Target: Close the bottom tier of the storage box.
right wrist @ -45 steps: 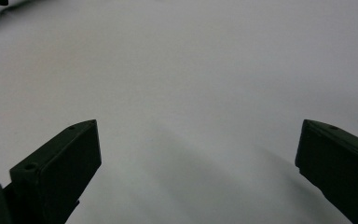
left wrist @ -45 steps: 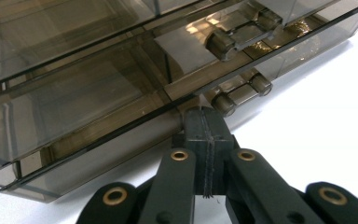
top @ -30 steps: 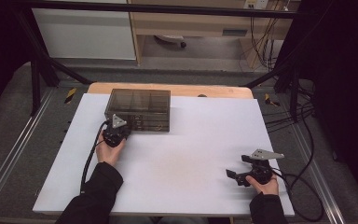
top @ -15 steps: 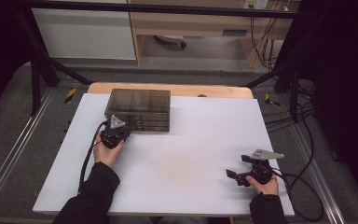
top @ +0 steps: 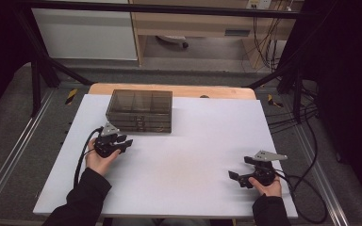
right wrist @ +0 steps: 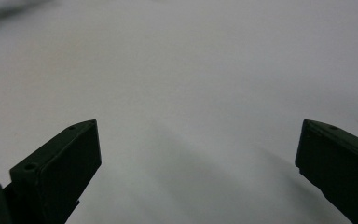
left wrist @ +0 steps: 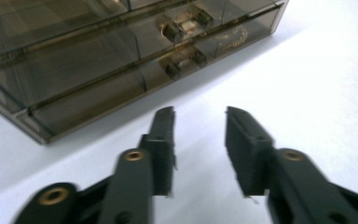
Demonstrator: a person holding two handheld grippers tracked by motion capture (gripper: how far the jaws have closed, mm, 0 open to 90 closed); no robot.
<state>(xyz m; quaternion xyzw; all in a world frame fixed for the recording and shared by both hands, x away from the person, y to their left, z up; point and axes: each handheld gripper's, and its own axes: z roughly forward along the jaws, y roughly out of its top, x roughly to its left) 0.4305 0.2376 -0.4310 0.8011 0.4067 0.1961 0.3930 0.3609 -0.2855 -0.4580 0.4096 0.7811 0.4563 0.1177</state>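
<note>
High view: the smoky drawer box (top: 139,110) sits at the table's (top: 193,141) far left, its drawers all pushed in. The left gripper (top: 122,142), just in front of it, has just been opening its fingers, nothing between them. The right gripper (top: 238,179) waits wide open, well apart.

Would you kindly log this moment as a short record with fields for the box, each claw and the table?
box: smoky see-through drawer box, drawers shut, at the far left of the table
left claw: left claw just short of the box front, jaws have just been opening, nothing between them
right claw: right claw near the front right edge, jaws wide apart, nothing between them
table: white table top, wooden strip along its far edge
contact: neither claw touches the box
</note>
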